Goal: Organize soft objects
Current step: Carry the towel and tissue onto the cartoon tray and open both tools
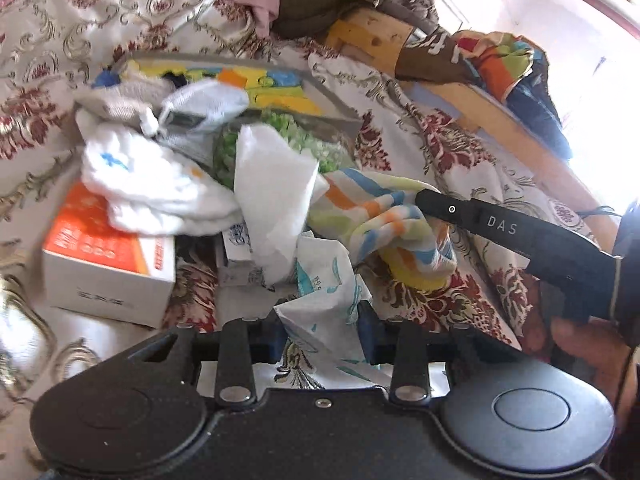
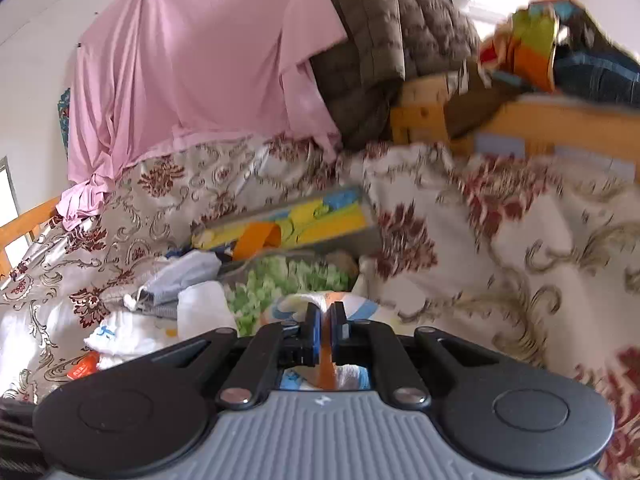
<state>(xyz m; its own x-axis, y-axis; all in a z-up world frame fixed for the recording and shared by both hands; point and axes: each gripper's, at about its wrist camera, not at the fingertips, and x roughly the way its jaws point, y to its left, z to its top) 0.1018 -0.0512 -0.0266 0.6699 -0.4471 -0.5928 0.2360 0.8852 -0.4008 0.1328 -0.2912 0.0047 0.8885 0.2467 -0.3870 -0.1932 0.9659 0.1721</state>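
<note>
In the left wrist view a crumpled white tissue packet with teal print (image 1: 326, 292) sits between the blue pads of my left gripper (image 1: 322, 332), which is shut on it just above the floral bedspread (image 1: 460, 152). To its right lies a striped cloth in orange, blue and yellow (image 1: 384, 216). My right gripper (image 1: 424, 196) reaches in from the right and pinches the cloth's upper edge. In the right wrist view my right gripper (image 2: 326, 330) is shut on an orange strip of that striped cloth (image 2: 360, 308).
A pile of white socks (image 1: 152, 188), a white paper sheet (image 1: 272, 200), a green fuzzy item (image 1: 284, 128) and an orange-and-white box (image 1: 104, 264) lie together. Behind them is a grey bin of colourful cloths (image 1: 280, 88). A wooden frame (image 1: 500, 120) with clothes stands at right.
</note>
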